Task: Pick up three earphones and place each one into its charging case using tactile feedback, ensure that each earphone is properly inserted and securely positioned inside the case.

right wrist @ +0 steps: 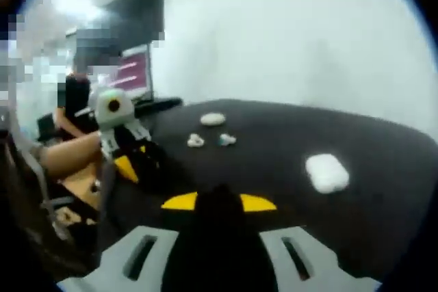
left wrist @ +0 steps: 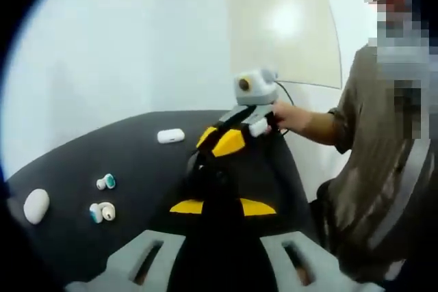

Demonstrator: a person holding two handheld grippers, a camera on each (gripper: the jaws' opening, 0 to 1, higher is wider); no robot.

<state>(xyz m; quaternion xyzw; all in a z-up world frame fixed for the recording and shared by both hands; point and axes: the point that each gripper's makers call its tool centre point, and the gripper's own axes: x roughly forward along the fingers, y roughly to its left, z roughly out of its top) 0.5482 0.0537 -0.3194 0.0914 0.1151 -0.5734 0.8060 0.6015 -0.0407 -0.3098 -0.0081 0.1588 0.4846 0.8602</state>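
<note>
The earphones lie loose on the dark table (left wrist: pixel 137 148): in the left gripper view you have one small white-and-teal bud (left wrist: pixel 106 182) and, just nearer you, a pair of buds (left wrist: pixel 102 212) lying together, apparently touching. In the right gripper view the same buds show as two small pale specks (right wrist: pixel 196 141) and (right wrist: pixel 226 140), too blurred to count. They look light, hard and smooth, so expect them to skid or squirt out of a pinch; take each across its rounded body with the pads square, not by a tip, and squeeze gently. The touching pair needs care, since closing on one is likely to nudge the other.

An oval white case (left wrist: pixel 36 206) sits at the table's left edge, near the buds, and a second white case (left wrist: pixel 170 135) lies well apart toward the far side. In the right gripper view the rounded case (right wrist: pixel 327 172) is the nearest thing to you, with another case (right wrist: pixel 213 120) just behind the buds. Both look closed, though I cannot be sure.

Your left gripper (left wrist: pixel 222 206) has its yellow-tipped jaws drawn together on nothing; your right gripper (right wrist: pixel 219 203) reads the same. The right gripper (left wrist: pixel 229 138) hangs between you and the far case, held by your hand (left wrist: pixel 291 115), so mind the two tools crossing.
</note>
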